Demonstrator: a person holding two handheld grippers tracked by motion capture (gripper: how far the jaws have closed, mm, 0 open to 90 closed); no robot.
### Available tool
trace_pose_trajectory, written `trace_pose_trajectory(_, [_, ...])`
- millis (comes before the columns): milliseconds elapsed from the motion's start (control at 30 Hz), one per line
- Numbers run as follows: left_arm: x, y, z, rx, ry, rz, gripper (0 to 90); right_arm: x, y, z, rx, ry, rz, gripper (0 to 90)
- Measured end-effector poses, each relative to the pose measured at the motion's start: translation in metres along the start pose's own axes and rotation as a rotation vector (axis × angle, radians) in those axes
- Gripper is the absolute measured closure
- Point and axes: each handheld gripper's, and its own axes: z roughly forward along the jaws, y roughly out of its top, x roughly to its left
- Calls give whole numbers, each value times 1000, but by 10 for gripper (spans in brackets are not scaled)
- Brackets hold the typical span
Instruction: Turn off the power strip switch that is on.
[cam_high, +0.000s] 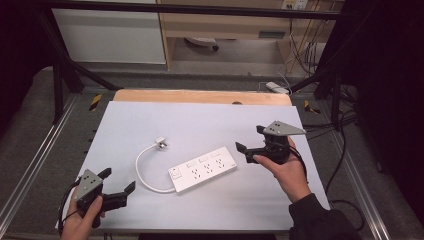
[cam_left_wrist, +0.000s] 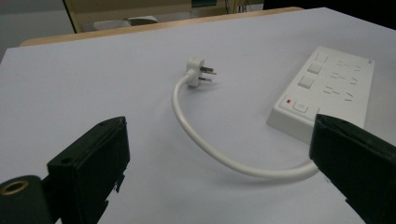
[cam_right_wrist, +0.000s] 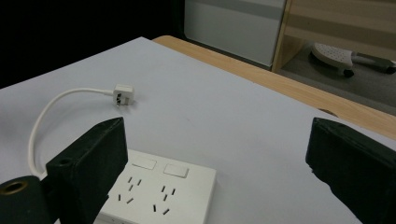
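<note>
Two grippers flank a white power strip (cam_high: 203, 169) that lies flat near the middle of the white table sheet (cam_high: 150, 125), its long axis running diagonally. The left gripper (cam_high: 120, 181) sits at the near left corner of the sheet, jaws spread wide and holding nothing; the right gripper (cam_high: 250, 138) hovers just beside the strip's far end, jaws likewise spread and empty.

From the strip's near-left end a short white cord (cam_high: 145, 172) curves out in a loop and ends in a plug (cam_high: 161, 143) resting on the sheet behind the strip, its metal prongs visible in the left gripper view (cam_left_wrist: 198, 73). That same view shows the cord (cam_left_wrist: 210, 151) passing between the open jaws and the strip's switch end with its red indicator (cam_left_wrist: 299, 105).

Judging by its look, the strip is a rigid plastic box, moderately light, with smooth faces that may slip under a narrow pinch; gripping across its short width near one end seems the surest hold. The cord appears springy and stiff enough to keep its arc, so it will likely push back when bent. The plug is small and hard, and pinching its flat sides, clear of the prongs, looks best for steering it toward a socket (cam_right_wrist: 163, 193).
</note>
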Motion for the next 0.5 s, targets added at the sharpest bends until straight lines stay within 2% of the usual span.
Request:
trace_pose_trajectory(67, [0,0,0,2,0,1,49,3,1,4,-2,15,-7,131])
trace_pose_trajectory(167, [0,0,0,6,0,5,49,5,2,6,-8,23,-15,162])
trace_pose_trajectory(233, [0,0,0,8,0,6,49,7,3,9,-9,29,-27,214])
trace_pose_trajectory(300, [0,0,1,6,-1,5,49,9,3,10,-18,32,-33,312])
trace_pose_trajectory(467, [-2,-1,1,16,-12,7,49,14,4,18,-29,45,-43,441])
trace_pose_trajectory(500, [-2,-1,2,17,-13,9,49,15,4,20,-32,49,-45,500])
